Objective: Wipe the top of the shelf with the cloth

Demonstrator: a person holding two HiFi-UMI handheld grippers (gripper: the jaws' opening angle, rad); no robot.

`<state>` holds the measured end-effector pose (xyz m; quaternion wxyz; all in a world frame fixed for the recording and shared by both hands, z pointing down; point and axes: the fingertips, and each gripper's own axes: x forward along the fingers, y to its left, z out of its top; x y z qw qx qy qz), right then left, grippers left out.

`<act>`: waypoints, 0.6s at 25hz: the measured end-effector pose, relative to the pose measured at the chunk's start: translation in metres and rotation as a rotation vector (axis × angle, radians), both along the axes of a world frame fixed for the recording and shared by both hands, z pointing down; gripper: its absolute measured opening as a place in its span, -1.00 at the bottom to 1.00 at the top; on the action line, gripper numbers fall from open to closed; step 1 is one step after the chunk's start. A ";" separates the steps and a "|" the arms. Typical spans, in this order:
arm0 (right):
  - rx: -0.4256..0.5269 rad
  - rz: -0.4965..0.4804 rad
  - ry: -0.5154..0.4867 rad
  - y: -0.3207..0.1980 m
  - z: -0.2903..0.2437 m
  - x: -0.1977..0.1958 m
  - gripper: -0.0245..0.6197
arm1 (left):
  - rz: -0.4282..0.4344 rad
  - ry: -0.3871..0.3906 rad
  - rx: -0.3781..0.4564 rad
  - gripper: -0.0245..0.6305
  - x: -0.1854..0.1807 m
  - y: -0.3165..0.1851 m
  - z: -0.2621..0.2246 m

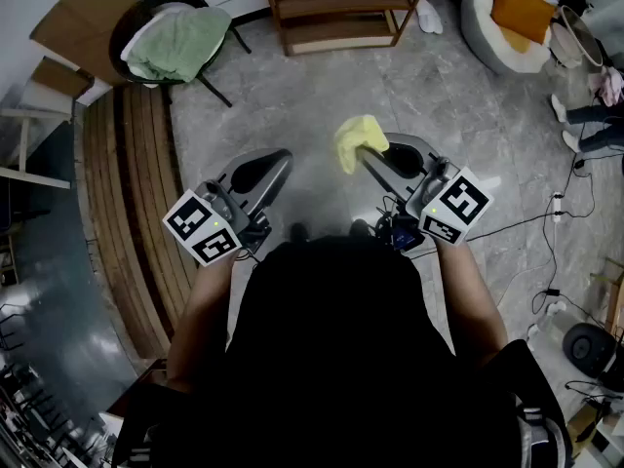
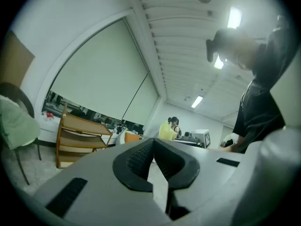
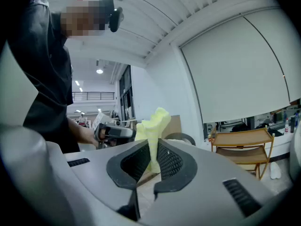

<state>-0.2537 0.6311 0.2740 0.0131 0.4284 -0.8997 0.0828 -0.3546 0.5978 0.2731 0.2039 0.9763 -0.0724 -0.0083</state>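
Fingers [image 3: 172, 163] clamping yellow cloth [image 3: 155, 121], right gripper [image 3: 151, 144]; left gripper [image 2: 153, 144] closed, empty.
I'm holding a thin pinch; cloth could slip while wiping wooden shelf [image 1: 341, 10].

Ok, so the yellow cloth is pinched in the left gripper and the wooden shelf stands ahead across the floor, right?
Not quite. The yellow cloth is pinched in the right gripper, not the left: the right gripper view shows it between those jaws. The left gripper is shut on nothing. The wooden shelf does stand ahead across the floor.
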 end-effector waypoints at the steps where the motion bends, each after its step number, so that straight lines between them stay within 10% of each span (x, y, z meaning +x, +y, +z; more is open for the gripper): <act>1: -0.008 0.002 -0.002 0.003 0.000 -0.004 -0.79 | 0.003 -0.007 0.000 -0.89 -0.002 0.002 0.001; 15: -0.080 0.080 0.007 -0.038 0.014 -0.086 -0.79 | -0.010 -0.072 -0.044 -0.89 -0.087 -0.026 0.030</act>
